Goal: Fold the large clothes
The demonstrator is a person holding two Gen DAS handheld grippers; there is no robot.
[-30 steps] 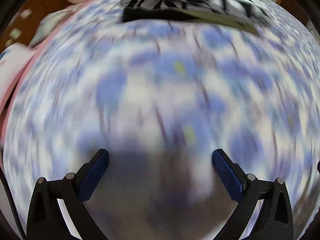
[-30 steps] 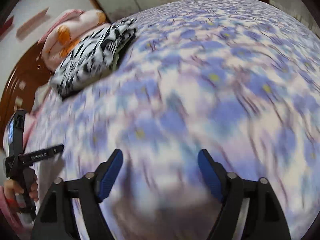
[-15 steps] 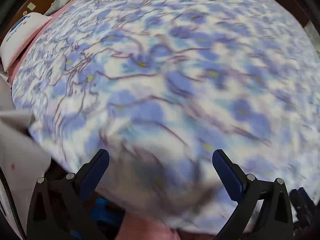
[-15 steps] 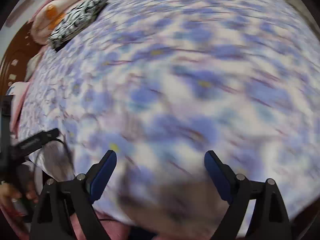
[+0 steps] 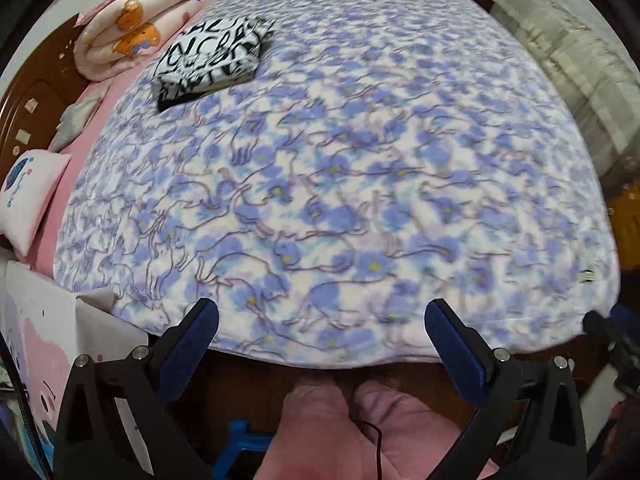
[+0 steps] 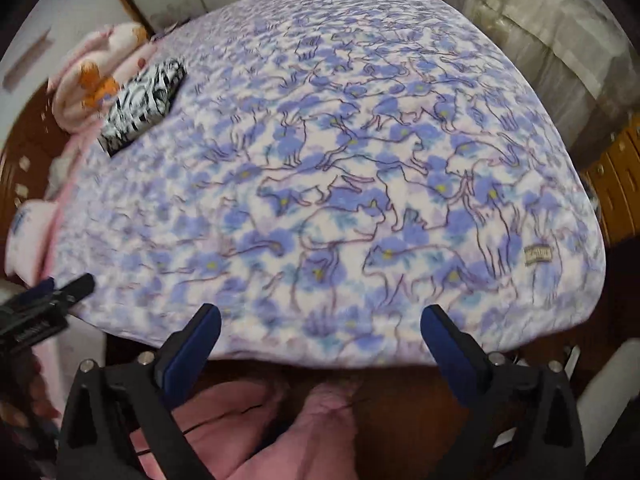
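Grippers: two black two-finger grippers with blue pads are counted, one per hand, both raised over the near edge of the bed and pointed steeply down.
Left gripper (image 5: 322, 326): the fingers are spread wide; nothing is held between them and nothing is touched.
Right gripper (image 6: 320, 328): the fingers have just been opening and are seen spread wide; nothing lies between the pads, and the fabric below is not touched.
Person: pink-clad legs (image 5: 352, 432) are seen below both grippers, at the near edge.
Blanket: one large fleece blanket printed with blue flowers and outlined cats (image 5: 340, 168) is spread flat over the bed from near edge to far edge; a small woven label (image 6: 538, 255) is sewn near its near right corner.
Pillow: one white and pink pillow (image 5: 28, 196) is seen at the left side, beside the blanket.
Folded garment: one black-and-white patterned folded cloth (image 5: 212, 60) is laid on the far left part of the blanket.
Rolled quilt: one pink quilt with orange bear prints (image 5: 128, 36) is rolled at the far left, just beyond the folded cloth.
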